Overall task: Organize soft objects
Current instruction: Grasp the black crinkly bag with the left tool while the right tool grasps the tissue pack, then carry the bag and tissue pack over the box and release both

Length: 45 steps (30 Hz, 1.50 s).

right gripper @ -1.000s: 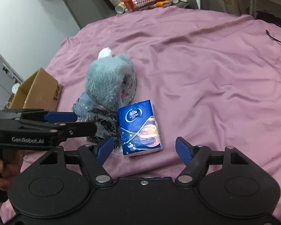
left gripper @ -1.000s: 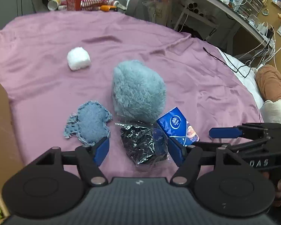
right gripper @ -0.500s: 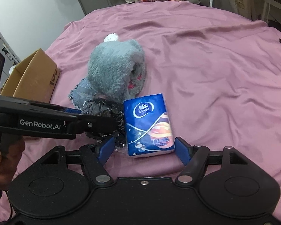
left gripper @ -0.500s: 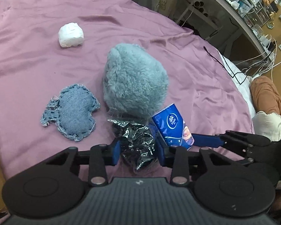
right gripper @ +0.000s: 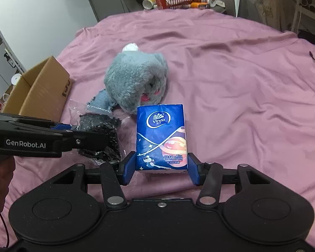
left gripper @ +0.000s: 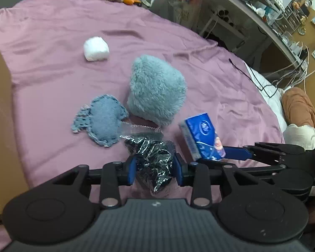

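Blue pads of the left hand-held gripper (left gripper: 154,169) are pinched onto the black crinkly bag (left gripper: 152,161), both faces pressed into the film. Bag looks lifted at the gripper end; can't tell whether its far end is off the sheet.

Right hand-held gripper (right gripper: 160,168) is clamped across the near end of the blue tissue pack (right gripper: 161,136), pads flush on both sides. In the left wrist view the pack sits tilted, one edge raised above the pink bedsheet (left gripper: 52,67), so it reads as picked up or just leaving the bed.

Outward from there:
- denim patch (left gripper: 100,119) flat on the sheet, just beside the bag, untouched
- grey plush toy (left gripper: 156,90) behind it, touching or nearly touching the patch, also on the sheet
- white soft ball (left gripper: 96,48) further back, well apart from the rest
- cardboard box (right gripper: 38,88) open at the left edge of the bed; what's in it isn't visible

Status, my read: early. Nothing visibly sorted yet. Two items gripped, three loose on the bed. The box is the likely drop target, but that's a guess from layout only.

Left to do: carry bag and pack over, release, then come back for patch, plush and ball. Plush is bulky, probably the awkward one for these pads.
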Each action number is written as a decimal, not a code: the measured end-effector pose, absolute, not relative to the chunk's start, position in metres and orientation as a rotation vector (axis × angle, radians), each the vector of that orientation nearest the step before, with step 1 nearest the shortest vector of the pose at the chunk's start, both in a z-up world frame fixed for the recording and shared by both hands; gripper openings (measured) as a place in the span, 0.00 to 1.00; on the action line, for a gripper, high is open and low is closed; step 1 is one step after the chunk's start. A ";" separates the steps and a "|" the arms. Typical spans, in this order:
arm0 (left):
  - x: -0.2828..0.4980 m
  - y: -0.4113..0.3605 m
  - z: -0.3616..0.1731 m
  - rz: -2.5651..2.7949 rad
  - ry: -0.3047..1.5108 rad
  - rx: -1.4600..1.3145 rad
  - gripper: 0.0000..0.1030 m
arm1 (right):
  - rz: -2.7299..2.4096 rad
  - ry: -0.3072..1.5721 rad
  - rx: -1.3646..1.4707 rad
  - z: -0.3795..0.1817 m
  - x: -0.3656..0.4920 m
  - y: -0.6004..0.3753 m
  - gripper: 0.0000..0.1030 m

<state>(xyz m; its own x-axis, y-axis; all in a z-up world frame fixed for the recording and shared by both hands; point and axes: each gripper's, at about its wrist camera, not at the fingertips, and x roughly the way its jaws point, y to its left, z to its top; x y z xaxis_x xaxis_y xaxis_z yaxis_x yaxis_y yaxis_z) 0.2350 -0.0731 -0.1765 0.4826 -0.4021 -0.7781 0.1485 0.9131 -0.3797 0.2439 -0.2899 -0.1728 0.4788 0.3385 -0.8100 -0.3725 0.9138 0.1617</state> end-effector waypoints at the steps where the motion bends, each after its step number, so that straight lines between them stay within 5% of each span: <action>1: 0.233 -0.071 -0.174 -0.336 1.007 -0.278 0.34 | 0.434 0.975 -0.036 -0.170 0.242 -0.291 0.49; 25: 0.178 0.023 -0.098 -0.123 0.740 -0.342 0.34 | 0.554 0.806 -0.011 -0.106 0.232 -0.221 0.49; 45: 0.150 0.127 -0.103 0.064 0.704 -0.400 0.34 | 0.713 0.790 -0.101 -0.096 0.225 -0.109 0.49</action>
<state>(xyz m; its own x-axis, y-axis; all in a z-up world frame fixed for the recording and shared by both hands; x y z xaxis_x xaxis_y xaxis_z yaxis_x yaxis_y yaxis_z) 0.1499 0.1271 -0.1026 0.7634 -0.0757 -0.6415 -0.1909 0.9223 -0.3360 0.2247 -0.1094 -0.0959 0.4859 0.5485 -0.6805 -0.6207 0.7647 0.1731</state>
